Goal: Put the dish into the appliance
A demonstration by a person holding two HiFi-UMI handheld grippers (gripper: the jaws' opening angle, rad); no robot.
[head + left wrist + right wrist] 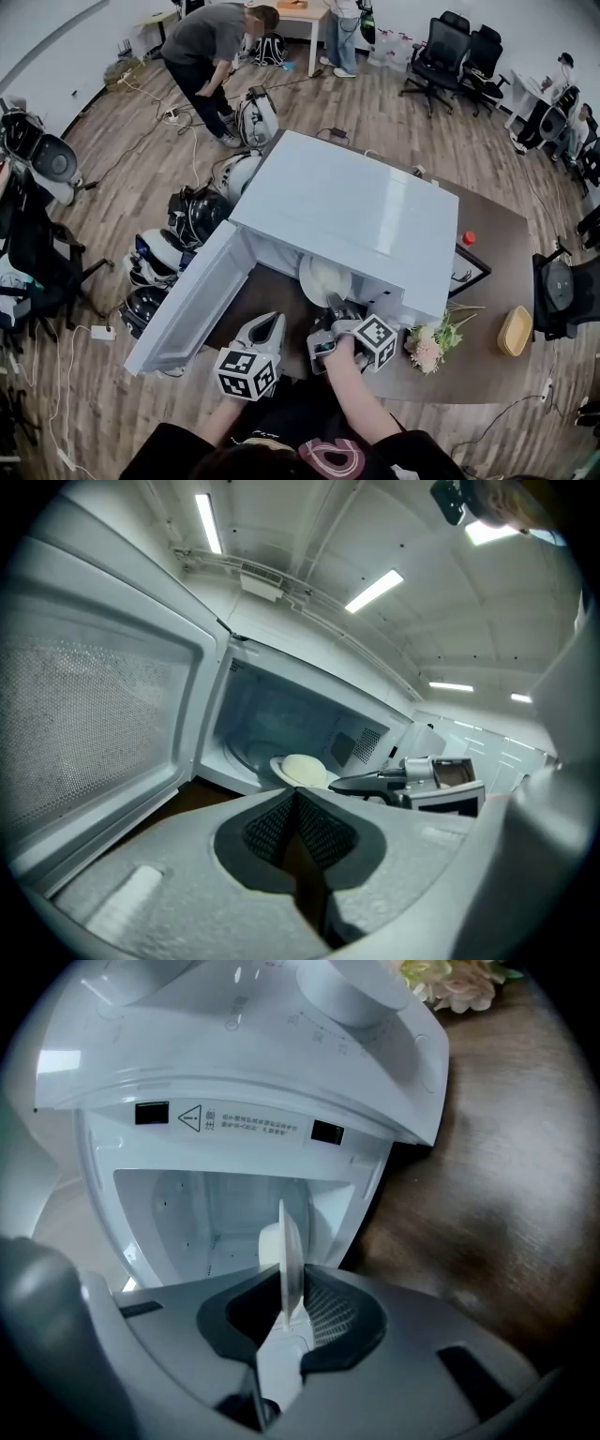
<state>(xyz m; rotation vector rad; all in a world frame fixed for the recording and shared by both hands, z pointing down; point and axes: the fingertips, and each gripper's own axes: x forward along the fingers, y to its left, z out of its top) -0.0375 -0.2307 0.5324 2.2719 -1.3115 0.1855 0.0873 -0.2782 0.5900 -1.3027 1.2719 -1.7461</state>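
Note:
The white microwave [347,211] stands on the brown table [497,281] with its door [192,300] swung open to the left. My right gripper [337,307] is shut on the rim of a white dish [323,278], which it holds at the mouth of the cavity. In the right gripper view the dish [291,1255] stands edge-on between the pads [323,1312], with the white cavity [206,1213] behind it. My left gripper [269,328] is just left of it in front of the opening, shut with nothing in it. The left gripper view shows the dish [302,769] and the right gripper [370,782] inside the doorway.
Artificial flowers [429,345] lie right of my right gripper and a wooden bowl [514,331] sits near the table's right edge. A small red object [468,238] is behind the microwave's right side. Helmets [192,216] crowd the floor by the door, and a person [211,47] bends down farther back.

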